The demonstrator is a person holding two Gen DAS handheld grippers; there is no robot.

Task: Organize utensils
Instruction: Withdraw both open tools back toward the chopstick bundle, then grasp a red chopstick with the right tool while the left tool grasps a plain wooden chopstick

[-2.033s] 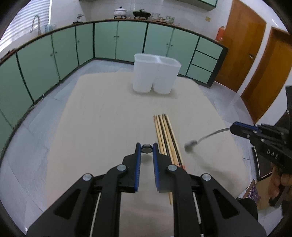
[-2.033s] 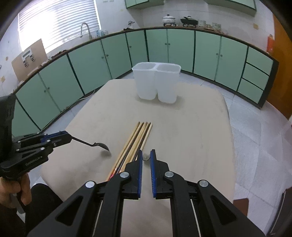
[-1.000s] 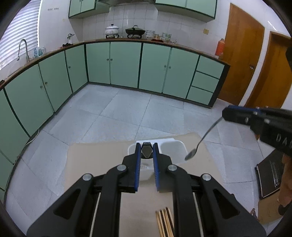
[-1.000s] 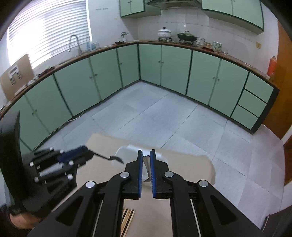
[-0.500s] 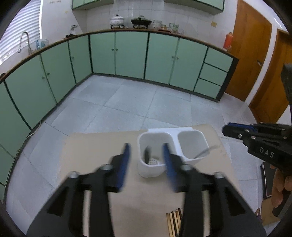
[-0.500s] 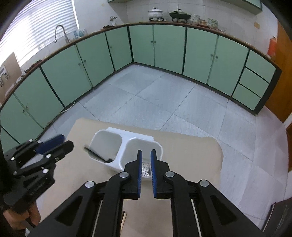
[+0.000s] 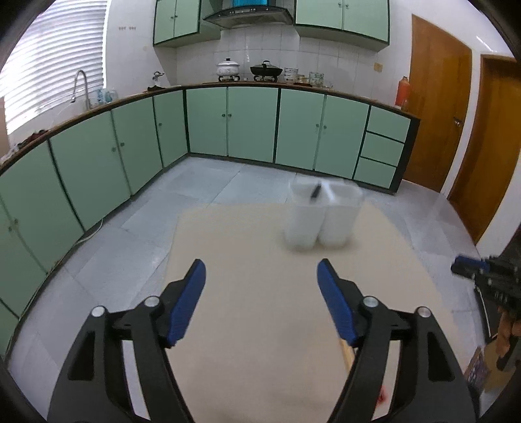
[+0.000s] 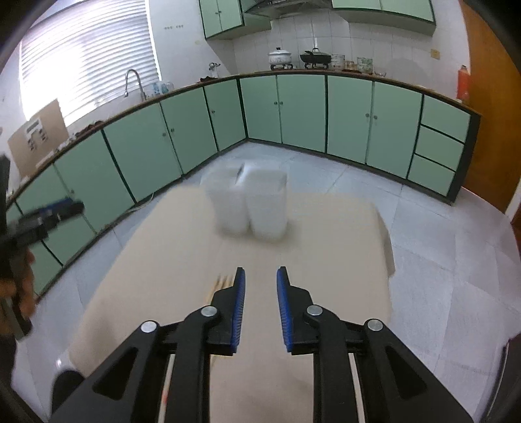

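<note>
Reaching next for the chopsticks [image 8: 218, 283]: both grippers empty, left gripper [image 7: 261, 271] fingers wide, right gripper [image 8: 260, 276] fingers moderately apart. Chopsticks lie on the counter [image 7: 260, 325] just beside the right fingers; white holder [image 7: 320, 214] beyond holds one utensil. Advice: straddle the bundle squarely, close mid-length.

1. We're looking at a kitchen with mint green base cabinets [image 7: 250, 123] curving round two walls under a dark wood countertop [image 8: 358, 75].
2. Matching wall cabinets [image 7: 342, 14] flank a range hood [image 7: 247, 13] over white tile.
3. A white pot [image 7: 228, 67] and a dark wok [image 7: 266, 69] sit on the stove.
4. There's a tap [image 8: 132, 79] below a bright window with blinds [image 8: 84, 48].
5. Wooden doors [image 7: 438, 104] on the right, pale grey floor tiles [image 8: 449, 266], and a beige-topped bench [image 7: 260, 309].
</note>
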